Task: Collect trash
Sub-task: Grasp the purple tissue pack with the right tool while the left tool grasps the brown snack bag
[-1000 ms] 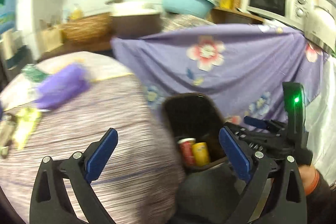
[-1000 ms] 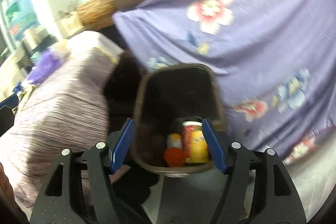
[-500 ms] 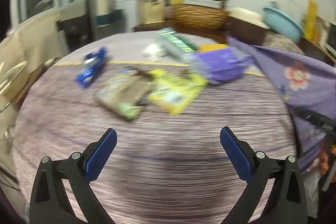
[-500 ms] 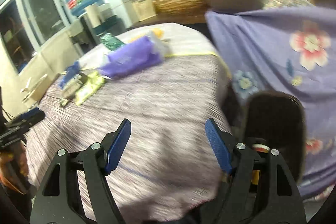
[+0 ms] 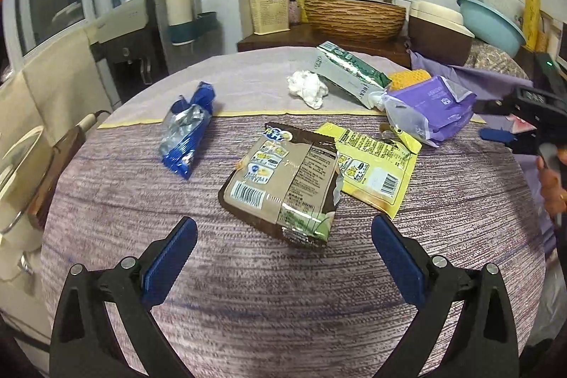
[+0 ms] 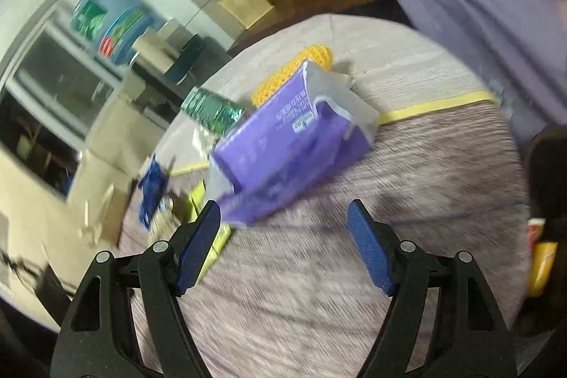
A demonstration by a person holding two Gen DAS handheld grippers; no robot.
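Round table in striped purple cloth [image 5: 283, 307] carried the trash; torn purple plastic pack [image 6: 283, 144] lay just ahead of spread, empty right gripper [image 6: 283, 247], long axis slanting up-right; left gripper [image 5: 283, 257] spread, empty, facing brown snack pouch [image 5: 283, 186]

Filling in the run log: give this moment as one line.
left gripper: open, empty, facing brown snack wrapper | right gripper: open, empty, facing purple plastic pack | table trash: uncollected

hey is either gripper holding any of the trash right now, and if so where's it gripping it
Nothing is held. The left gripper hangs open near the brown wrapper; the right gripper is open near the purple pack.
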